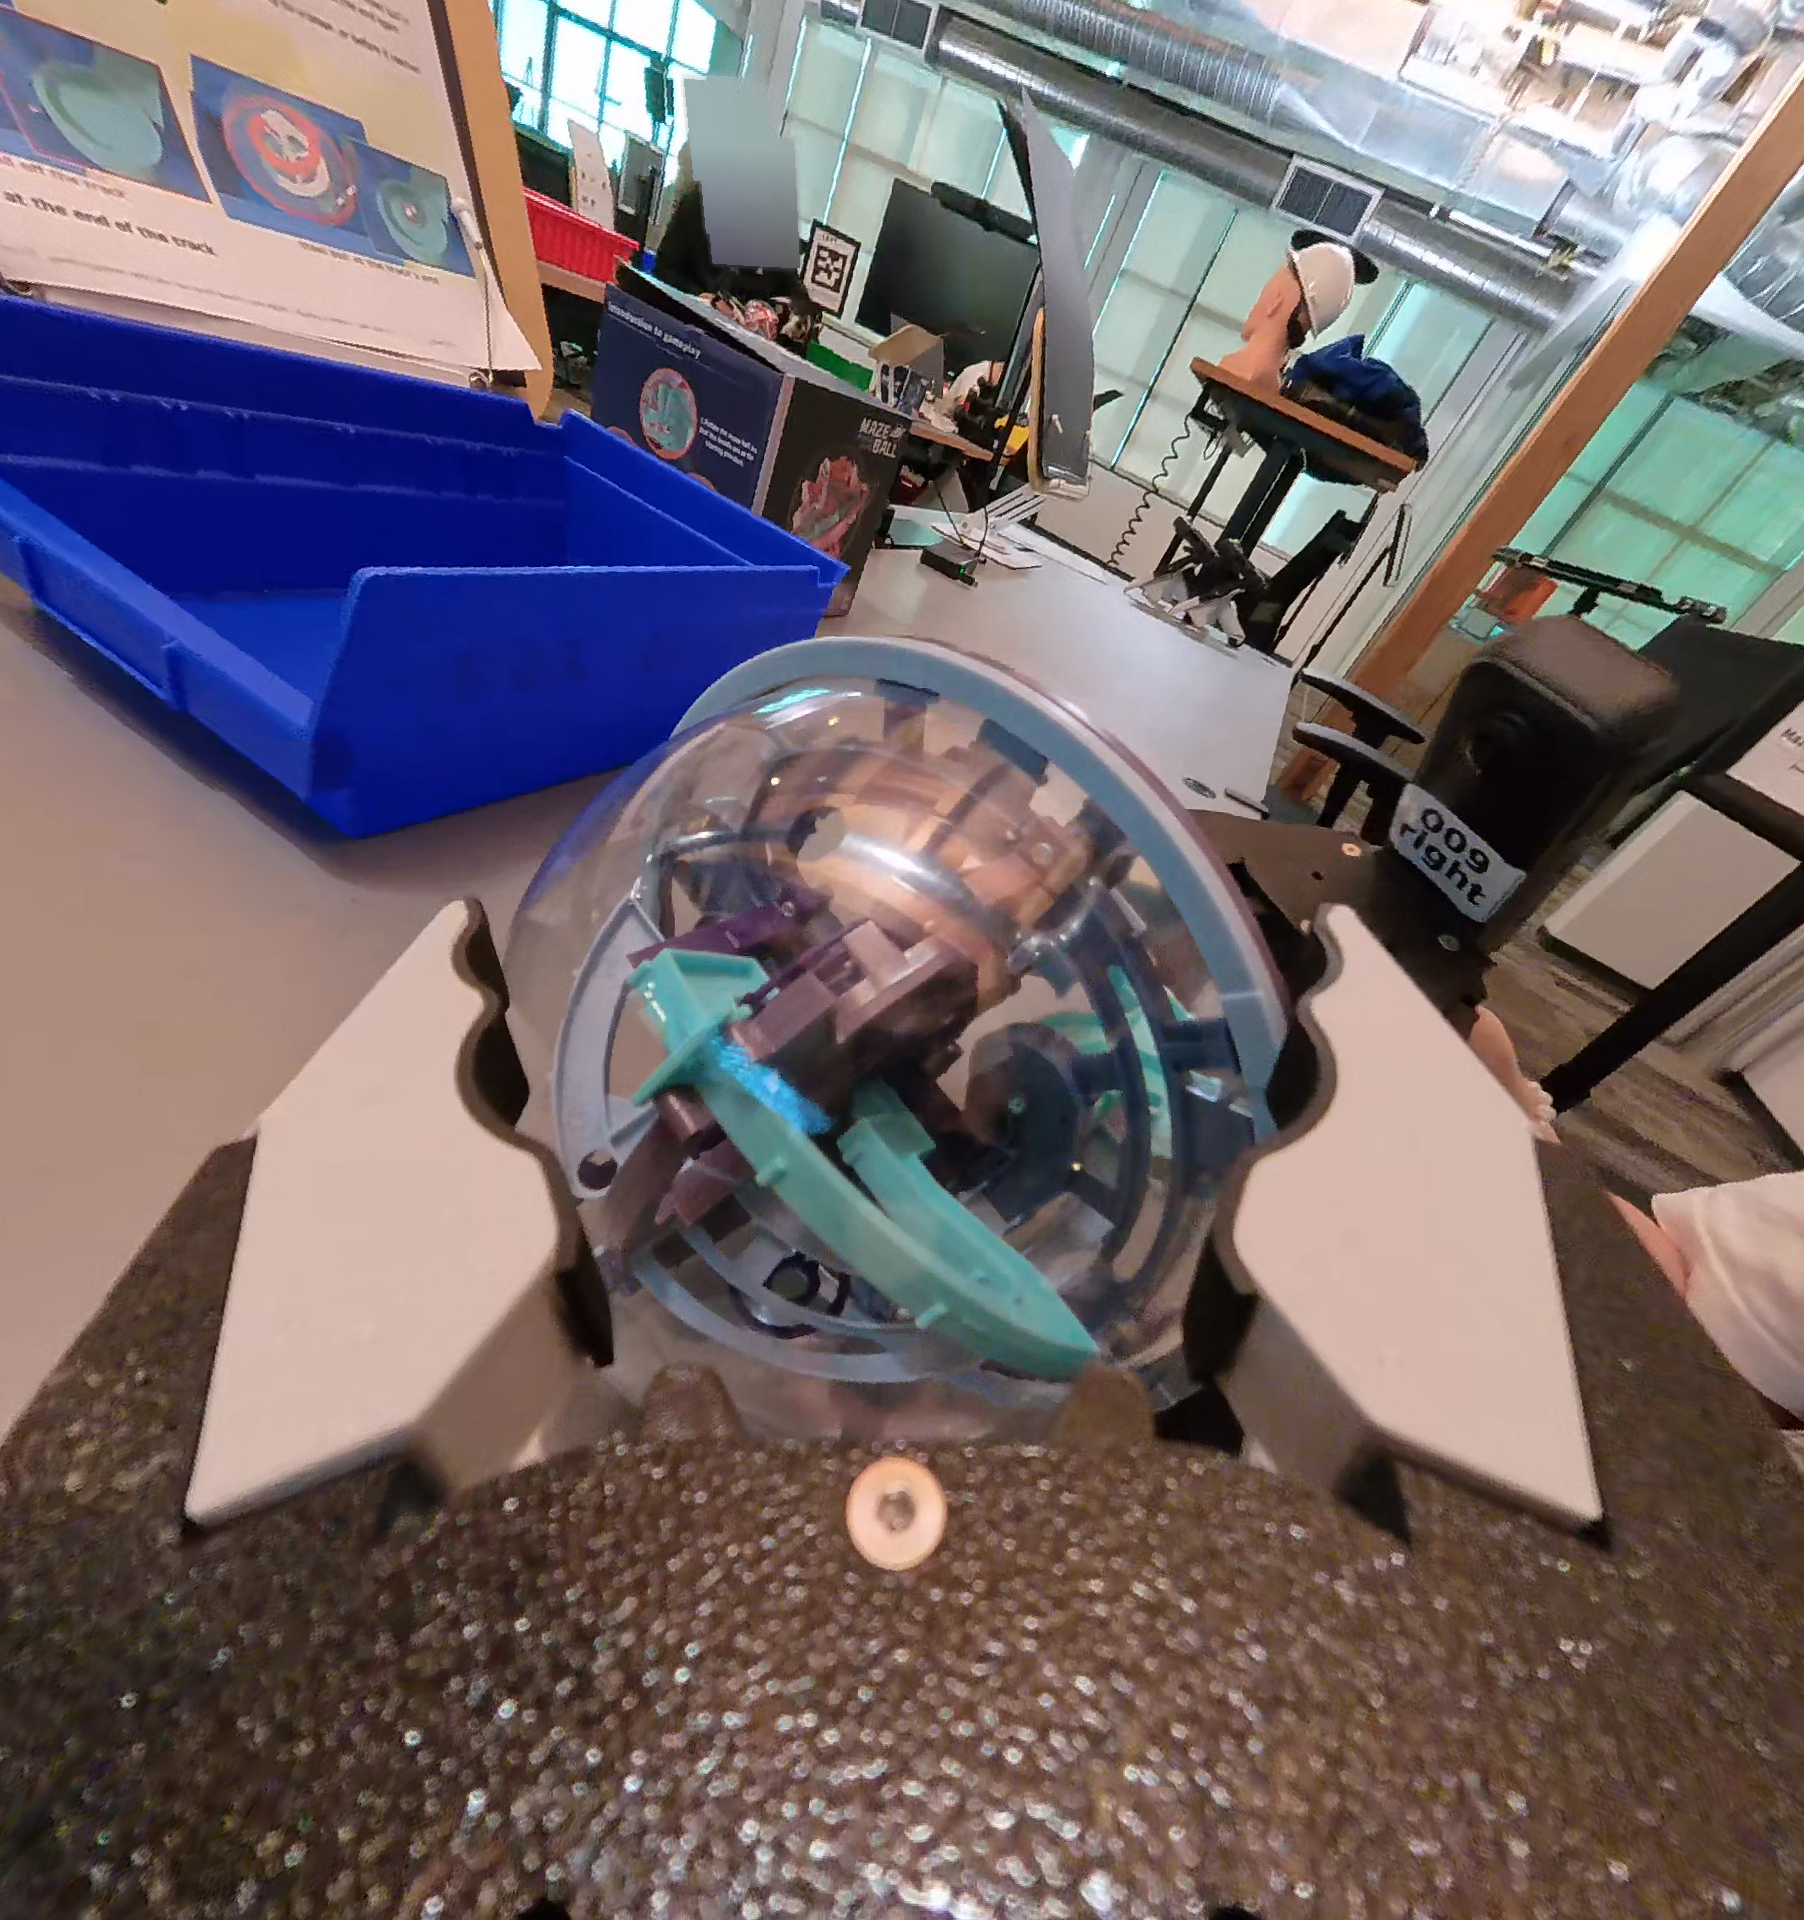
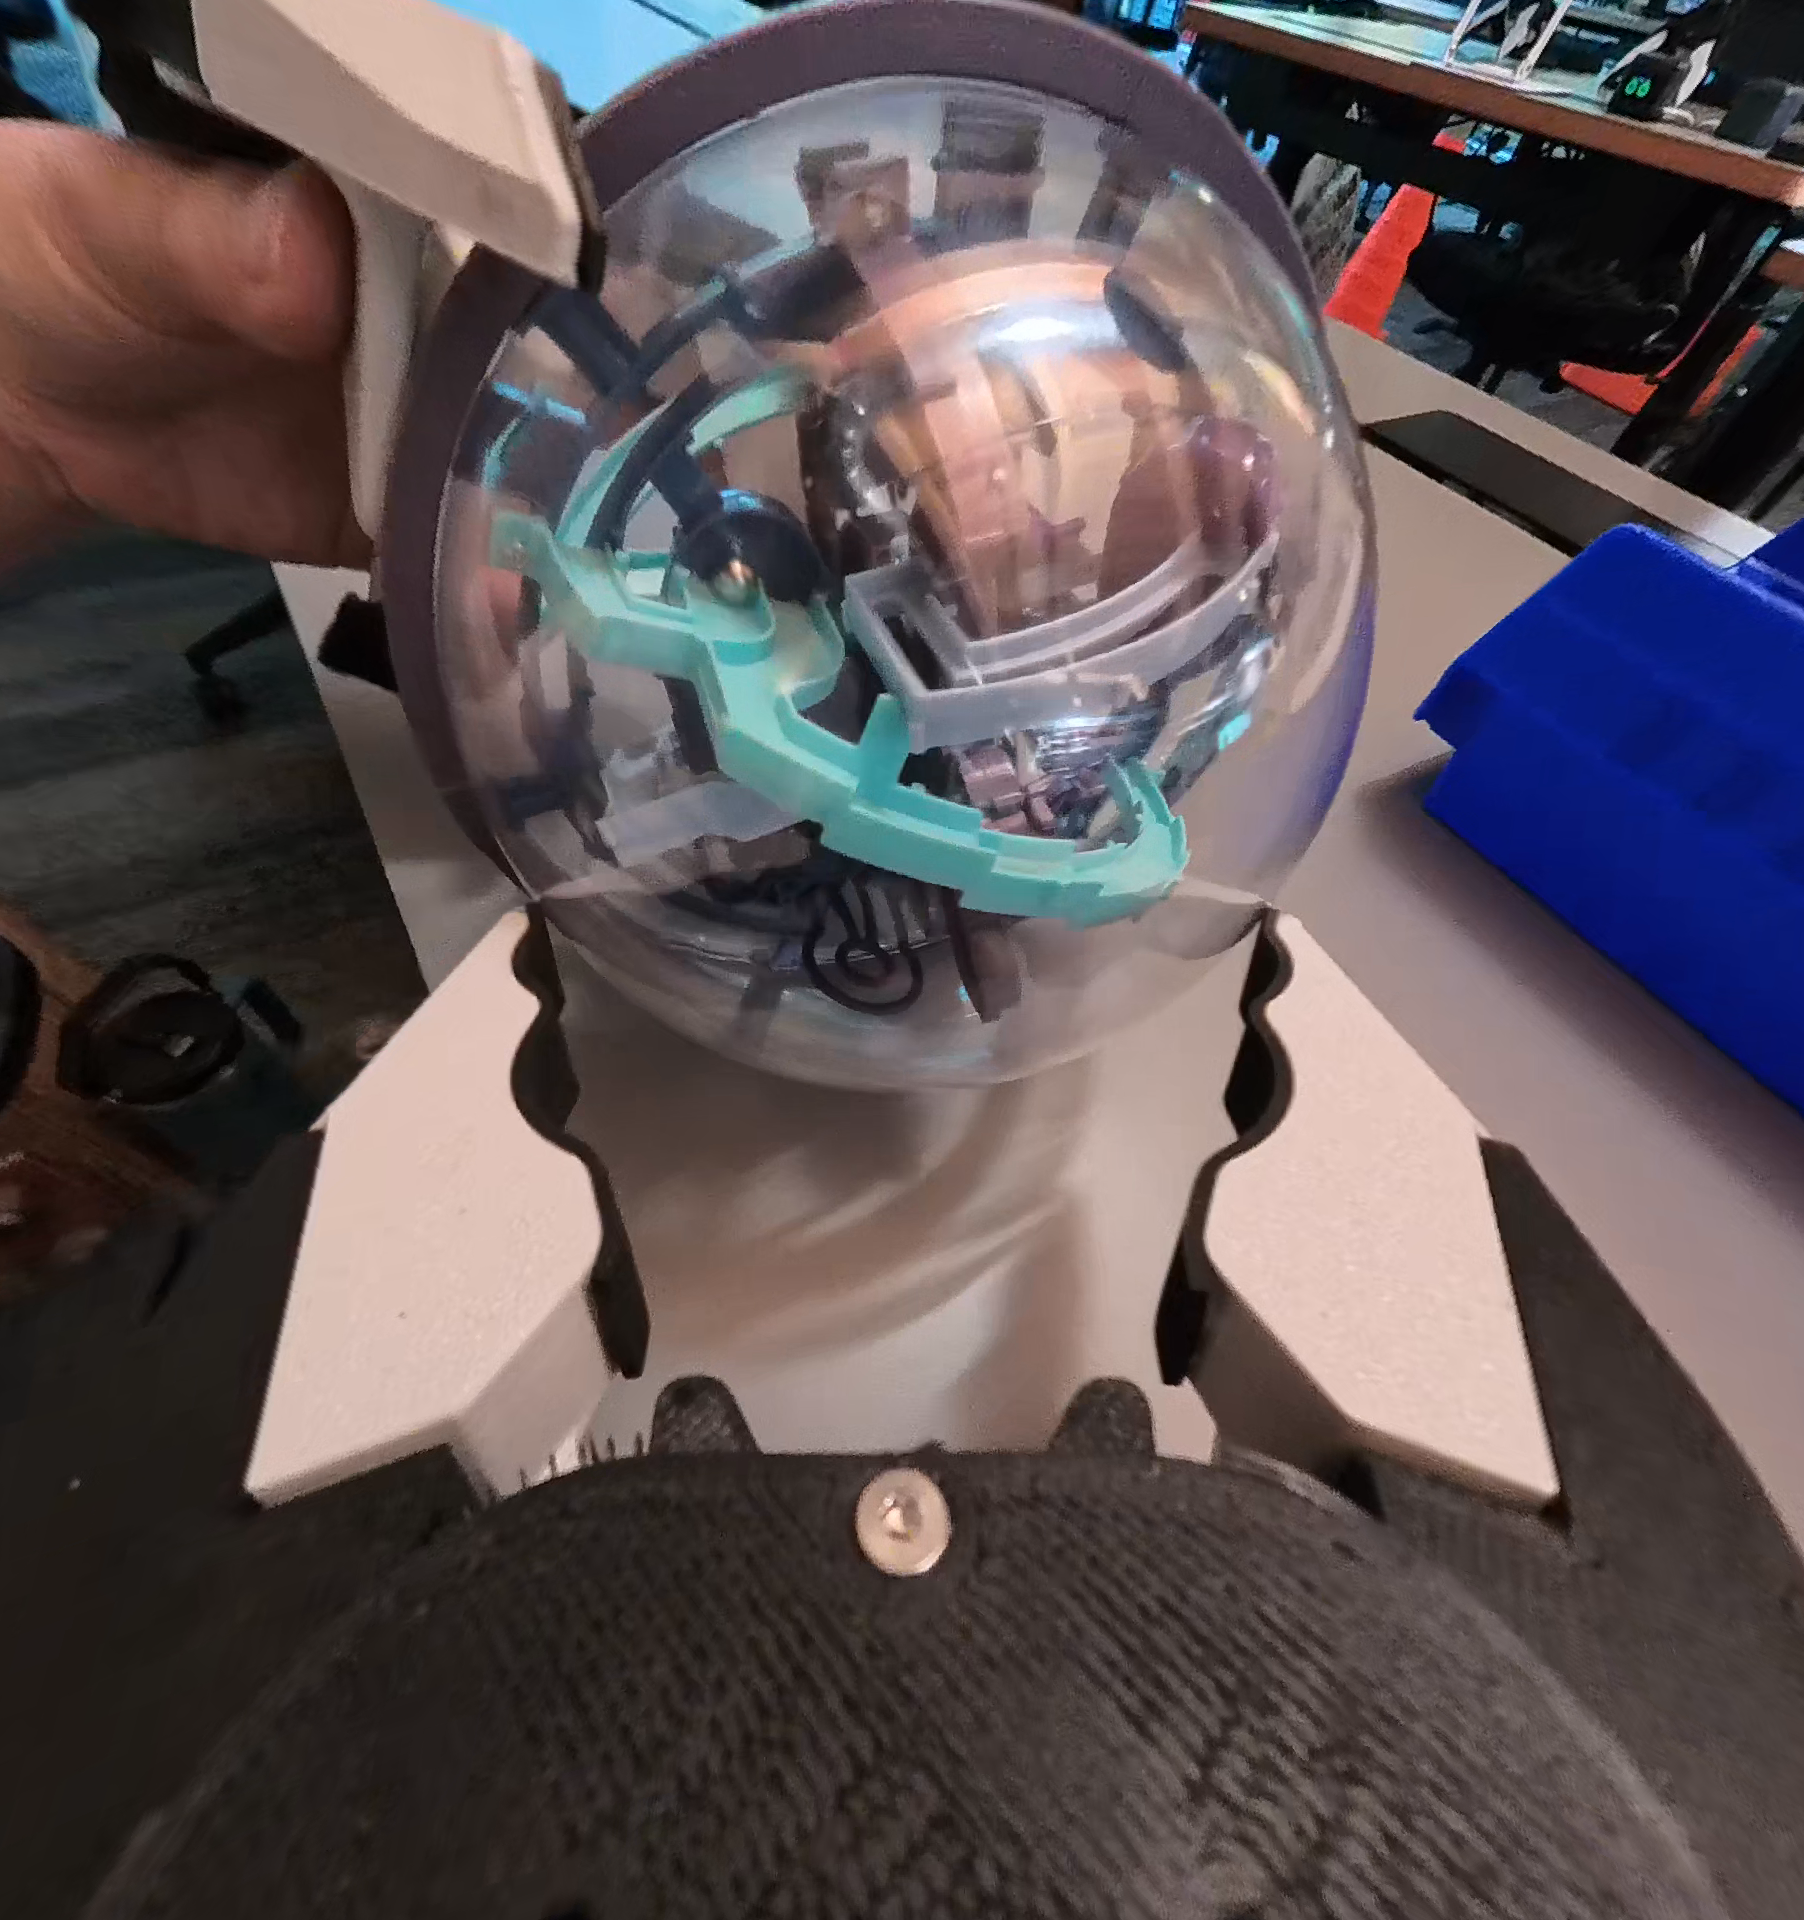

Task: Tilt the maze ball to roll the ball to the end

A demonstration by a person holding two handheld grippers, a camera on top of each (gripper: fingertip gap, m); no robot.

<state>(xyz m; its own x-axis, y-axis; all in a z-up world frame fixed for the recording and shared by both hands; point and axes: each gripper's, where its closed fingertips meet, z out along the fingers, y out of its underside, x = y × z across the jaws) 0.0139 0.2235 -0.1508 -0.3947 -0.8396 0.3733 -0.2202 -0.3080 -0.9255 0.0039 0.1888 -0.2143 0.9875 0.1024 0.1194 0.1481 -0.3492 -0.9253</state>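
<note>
The maze ball (image 1: 877, 1039) is a clear sphere with a grey rim and teal, purple and grey tracks inside. In the left wrist view it sits deep between my left gripper's (image 1: 903, 914) white fingers (image 1: 378, 1195), which press on both of its sides. In the right wrist view the ball (image 2: 877, 571) is held up above the table, and my right gripper's (image 2: 898, 935) fingertips (image 2: 441, 1195) pinch its lower part. A small shiny ball (image 2: 737, 587) rests on the teal track near a dark disc. One finger (image 2: 410, 114) of the left gripper shows at the ball's upper left.
A blue bin (image 1: 358, 582) stands on the grey table (image 1: 98, 935), left of the ball; it also shows in the right wrist view (image 2: 1656, 748). A dark product box (image 1: 742, 436) and a board with picture sheets (image 1: 202, 156) stand behind it. A hand (image 2: 129, 364) holds the left gripper.
</note>
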